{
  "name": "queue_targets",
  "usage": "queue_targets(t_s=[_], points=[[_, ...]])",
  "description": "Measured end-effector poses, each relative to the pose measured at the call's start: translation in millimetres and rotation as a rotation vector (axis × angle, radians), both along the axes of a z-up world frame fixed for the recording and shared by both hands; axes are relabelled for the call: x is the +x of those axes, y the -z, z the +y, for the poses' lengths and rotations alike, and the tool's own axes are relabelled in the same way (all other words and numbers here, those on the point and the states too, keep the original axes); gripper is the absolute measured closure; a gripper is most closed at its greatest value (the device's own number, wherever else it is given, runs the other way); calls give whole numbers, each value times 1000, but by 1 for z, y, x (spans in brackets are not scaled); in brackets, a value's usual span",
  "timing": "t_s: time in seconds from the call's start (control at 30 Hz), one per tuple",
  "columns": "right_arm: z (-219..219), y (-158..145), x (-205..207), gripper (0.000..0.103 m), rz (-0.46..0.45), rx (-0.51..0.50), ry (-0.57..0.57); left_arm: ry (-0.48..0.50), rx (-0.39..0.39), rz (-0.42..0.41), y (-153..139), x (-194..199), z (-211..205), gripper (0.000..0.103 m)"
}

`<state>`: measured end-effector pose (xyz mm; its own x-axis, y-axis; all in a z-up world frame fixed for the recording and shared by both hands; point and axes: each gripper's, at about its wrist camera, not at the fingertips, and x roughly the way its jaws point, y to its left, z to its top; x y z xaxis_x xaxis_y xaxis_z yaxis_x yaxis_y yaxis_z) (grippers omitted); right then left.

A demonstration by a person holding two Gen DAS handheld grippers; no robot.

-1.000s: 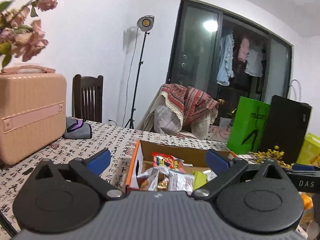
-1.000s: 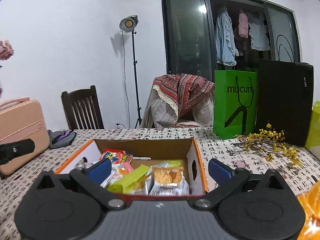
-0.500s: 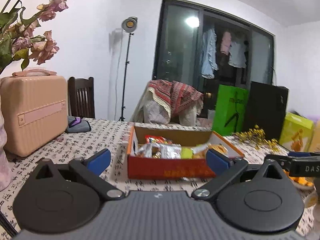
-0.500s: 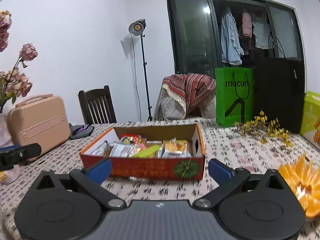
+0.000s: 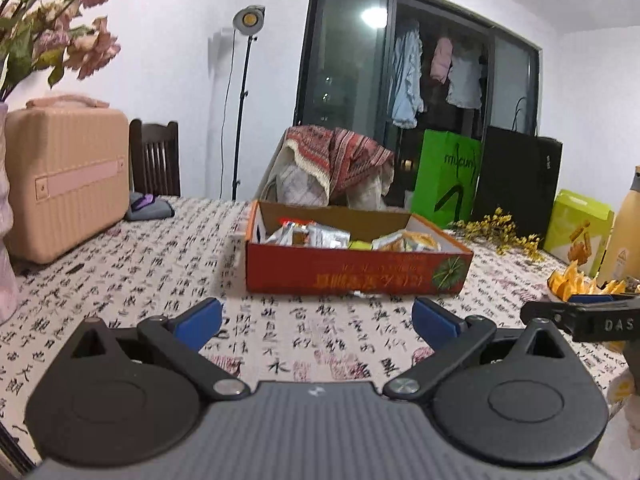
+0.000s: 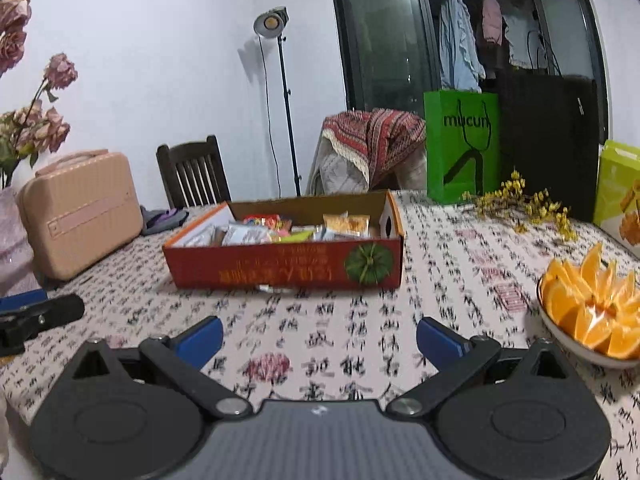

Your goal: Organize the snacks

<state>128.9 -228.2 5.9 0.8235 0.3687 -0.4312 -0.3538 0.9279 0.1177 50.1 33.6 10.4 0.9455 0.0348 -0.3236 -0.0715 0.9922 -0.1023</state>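
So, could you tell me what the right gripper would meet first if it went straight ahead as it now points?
Probably the red front wall of the snack box; the open right gripper points at it, with only bare tablecloth between.

Table (image 6: 440, 248) wore a calligraphy-print cloth. On it sat a snack box (image 6: 288, 268), pink case (image 6: 80, 216), orange bowl (image 6: 592, 312), and green bag (image 6: 460, 148).

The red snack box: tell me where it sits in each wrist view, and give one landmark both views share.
Left wrist: the red snack box sits centre frame on the patterned tablecloth, beyond the open left gripper.
Right wrist: the box sits slightly left of centre, beyond the open right gripper.
Shared landmark: the green paper bag stands behind the box, to its right, in both views.
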Motion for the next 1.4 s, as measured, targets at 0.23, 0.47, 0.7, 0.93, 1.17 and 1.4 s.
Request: queue_targets(t_s=[0.23, 0.47, 0.7, 0.93, 1.17, 1.4], points=[[2, 7, -2, 0, 26, -13, -2, 15, -6, 30, 8, 0, -1, 0], [4, 8, -4, 0, 31, -18, -7, 20, -1, 58, 16, 0, -3, 0], [5, 9, -3, 0, 35, -21, -7, 28, -4, 63, 18, -1, -4, 0], [4, 9, -3, 0, 37, -22, -6, 28, -6, 67, 19, -1, -4, 0], [4, 10, -2, 0, 39, -22, -6, 29, -7, 69, 19, -1, -4, 0], [3, 15, -2, 0, 46, -22, -4, 29, -8, 73, 22, -1, -5, 0]])
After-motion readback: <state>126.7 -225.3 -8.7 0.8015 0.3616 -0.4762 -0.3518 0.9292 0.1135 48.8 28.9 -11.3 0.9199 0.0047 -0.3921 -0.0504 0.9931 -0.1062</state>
